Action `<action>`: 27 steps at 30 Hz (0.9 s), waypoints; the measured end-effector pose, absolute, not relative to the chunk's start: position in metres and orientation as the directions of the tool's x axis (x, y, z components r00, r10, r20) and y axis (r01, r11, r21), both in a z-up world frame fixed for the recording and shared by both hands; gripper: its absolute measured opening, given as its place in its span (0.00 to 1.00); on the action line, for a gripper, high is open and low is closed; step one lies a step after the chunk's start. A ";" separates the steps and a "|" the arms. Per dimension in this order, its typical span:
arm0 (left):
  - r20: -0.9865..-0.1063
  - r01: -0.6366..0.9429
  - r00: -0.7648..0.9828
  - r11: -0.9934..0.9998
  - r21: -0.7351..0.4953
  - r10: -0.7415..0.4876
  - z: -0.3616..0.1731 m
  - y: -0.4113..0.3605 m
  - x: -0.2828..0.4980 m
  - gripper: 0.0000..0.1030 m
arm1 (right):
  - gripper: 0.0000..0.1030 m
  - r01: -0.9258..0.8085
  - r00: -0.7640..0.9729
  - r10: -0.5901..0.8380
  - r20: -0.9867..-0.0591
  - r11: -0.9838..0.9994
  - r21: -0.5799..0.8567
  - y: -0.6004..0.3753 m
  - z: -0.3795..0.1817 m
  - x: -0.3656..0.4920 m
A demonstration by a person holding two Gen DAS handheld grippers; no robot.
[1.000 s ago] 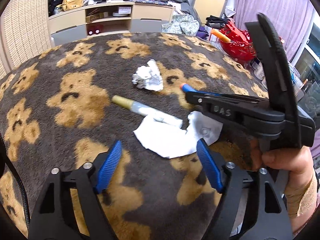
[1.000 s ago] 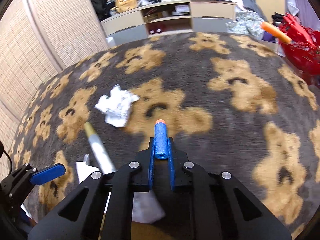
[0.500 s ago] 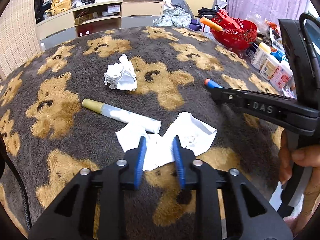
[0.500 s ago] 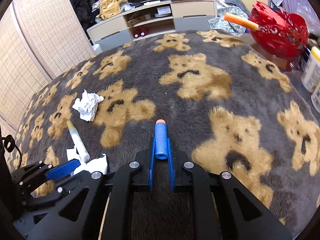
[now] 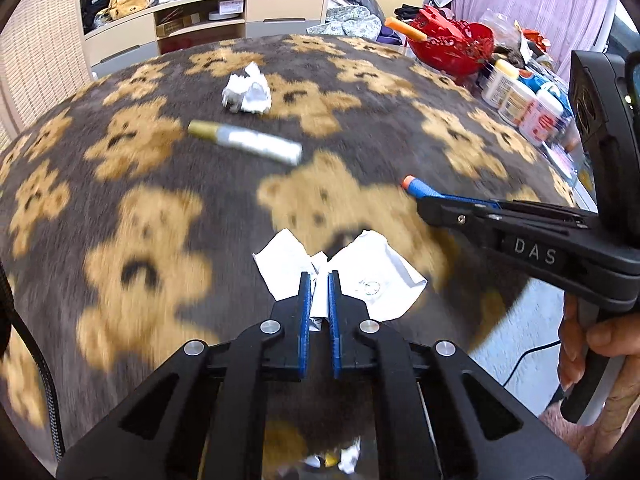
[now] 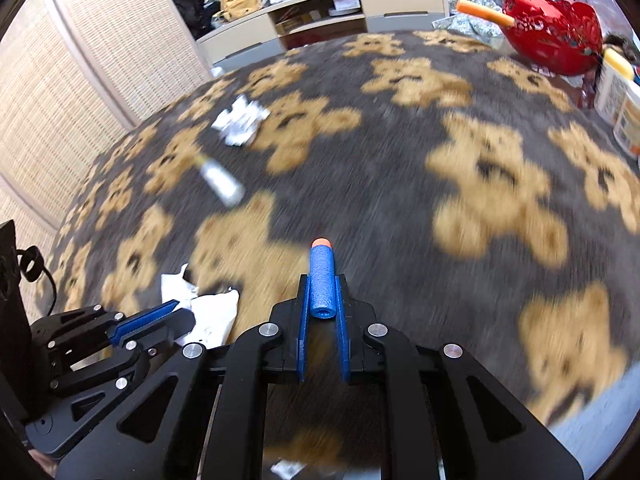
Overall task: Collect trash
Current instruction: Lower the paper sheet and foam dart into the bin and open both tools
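Note:
My left gripper (image 5: 319,276) is shut on a flat white sheet of paper (image 5: 372,276), pinched at its middle and lifted off the bear-patterned blanket (image 5: 160,208). My right gripper (image 6: 321,280) is shut on a blue foam dart with an orange tip (image 6: 321,276); it shows at the right in the left wrist view (image 5: 418,188). A white tube with a gold cap (image 5: 244,142) and a crumpled paper ball (image 5: 247,90) lie farther back on the blanket. The held paper (image 6: 212,312) and left gripper (image 6: 160,316) show low left in the right wrist view.
A red basket (image 5: 452,46) with an orange dart stands at the back right, beside several white bottles (image 5: 524,100). A low shelf unit (image 5: 208,20) runs along the back. A wicker screen (image 6: 60,92) is on the left. Small scraps (image 5: 340,458) lie below my left gripper.
My left gripper closed on the white paper and pulled it back and up, away from the tube. My right gripper, still holding the dart, swung towards the right.

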State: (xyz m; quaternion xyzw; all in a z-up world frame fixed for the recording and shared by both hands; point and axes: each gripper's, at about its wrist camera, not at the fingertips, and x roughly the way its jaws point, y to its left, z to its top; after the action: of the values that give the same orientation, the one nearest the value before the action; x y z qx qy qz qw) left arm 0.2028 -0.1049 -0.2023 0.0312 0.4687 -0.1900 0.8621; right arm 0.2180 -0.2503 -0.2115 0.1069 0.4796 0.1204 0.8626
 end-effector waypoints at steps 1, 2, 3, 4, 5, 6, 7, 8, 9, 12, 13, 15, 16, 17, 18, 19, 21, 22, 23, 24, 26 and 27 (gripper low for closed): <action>-0.821 0.355 0.486 0.926 -0.129 -0.300 -0.202 -0.103 0.195 0.07 | 0.13 -0.107 0.510 0.312 -0.802 0.948 0.300 -0.248 -0.211 0.209; -0.822 0.350 0.483 0.927 -0.135 -0.302 -0.201 -0.099 0.183 0.07 | 0.13 -0.112 0.507 0.315 -0.802 0.947 0.301 -0.245 -0.210 0.198; -0.822 0.344 0.483 0.929 -0.138 -0.301 -0.201 -0.096 0.173 0.07 | 0.13 -0.116 0.504 0.316 -0.804 0.947 0.299 -0.242 -0.210 0.189; -0.823 0.341 0.483 0.930 -0.139 -0.300 -0.201 -0.094 0.167 0.07 | 0.13 -0.119 0.500 0.315 -0.806 0.947 0.297 -0.239 -0.210 0.181; -0.823 0.336 0.483 0.932 -0.140 -0.298 -0.200 -0.091 0.156 0.07 | 0.13 -0.125 0.495 0.316 -0.809 0.948 0.294 -0.236 -0.210 0.169; -0.823 0.333 0.484 0.932 -0.140 -0.297 -0.199 -0.089 0.148 0.07 | 0.13 -0.129 0.493 0.316 -0.810 0.948 0.292 -0.234 -0.209 0.162; -0.823 0.328 0.487 0.934 -0.138 -0.293 -0.198 -0.085 0.136 0.06 | 0.13 -0.134 0.492 0.316 -0.811 0.948 0.288 -0.232 -0.208 0.154; -0.822 0.327 0.490 0.935 -0.137 -0.292 -0.197 -0.083 0.128 0.06 | 0.13 -0.140 0.491 0.315 -0.812 0.949 0.284 -0.229 -0.207 0.144; -0.821 0.325 0.492 0.936 -0.136 -0.290 -0.196 -0.081 0.120 0.06 | 0.13 -0.145 0.489 0.316 -0.813 0.948 0.282 -0.227 -0.207 0.135; -0.819 0.319 0.498 0.939 -0.131 -0.284 -0.194 -0.074 0.095 0.06 | 0.13 -0.155 0.491 0.318 -0.811 0.948 0.278 -0.223 -0.204 0.112; -0.819 0.318 0.498 0.939 -0.132 -0.284 -0.194 -0.072 0.091 0.06 | 0.13 -0.156 0.491 0.320 -0.811 0.947 0.279 -0.222 -0.204 0.106; -0.821 0.316 0.496 0.940 -0.132 -0.282 -0.195 -0.068 0.077 0.06 | 0.13 -0.160 0.488 0.320 -0.812 0.947 0.278 -0.219 -0.205 0.091; -0.823 0.314 0.493 0.940 -0.133 -0.281 -0.198 -0.067 0.072 0.06 | 0.13 -0.161 0.486 0.320 -0.813 0.947 0.276 -0.217 -0.206 0.087; -0.827 0.311 0.487 0.941 -0.134 -0.279 -0.202 -0.064 0.065 0.06 | 0.13 -0.164 0.482 0.320 -0.816 0.947 0.275 -0.215 -0.208 0.080; -0.830 0.308 0.484 0.941 -0.137 -0.279 -0.205 -0.063 0.061 0.06 | 0.13 -0.165 0.476 0.320 -0.819 0.947 0.274 -0.213 -0.211 0.075; -0.832 0.304 0.479 0.942 -0.142 -0.280 -0.208 -0.062 0.058 0.06 | 0.13 -0.166 0.469 0.320 -0.823 0.948 0.273 -0.211 -0.215 0.070; -0.839 0.288 0.463 0.944 -0.162 -0.286 -0.219 -0.058 0.050 0.06 | 0.13 -0.166 0.450 0.322 -0.833 0.947 0.276 -0.207 -0.225 0.062; -0.842 0.279 0.454 0.944 -0.177 -0.292 -0.225 -0.055 0.047 0.06 | 0.13 -0.162 0.439 0.325 -0.838 0.946 0.282 -0.206 -0.232 0.058; -0.845 0.272 0.446 0.944 -0.185 -0.294 -0.231 -0.053 0.045 0.06 | 0.13 -0.156 0.432 0.327 -0.841 0.945 0.287 -0.205 -0.237 0.055; -0.849 0.266 0.440 0.945 -0.190 -0.295 -0.237 -0.051 0.042 0.06 | 0.13 -0.149 0.426 0.330 -0.842 0.944 0.295 -0.204 -0.242 0.053; -0.856 0.250 0.428 0.948 -0.197 -0.290 -0.249 -0.049 0.039 0.06 | 0.13 -0.129 0.414 0.335 -0.846 0.942 0.310 -0.205 -0.254 0.050; -0.860 0.241 0.420 0.949 -0.201 -0.289 -0.255 -0.048 0.038 0.07 | 0.13 -0.123 0.411 0.335 -0.848 0.942 0.312 -0.205 -0.258 0.049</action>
State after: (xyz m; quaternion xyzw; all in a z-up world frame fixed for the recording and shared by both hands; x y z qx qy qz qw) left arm 0.0381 -0.0478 -0.2554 -0.0234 0.5150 -0.1572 0.8423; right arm 0.0486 -0.2050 -0.2576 0.1009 0.5250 0.1371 0.8339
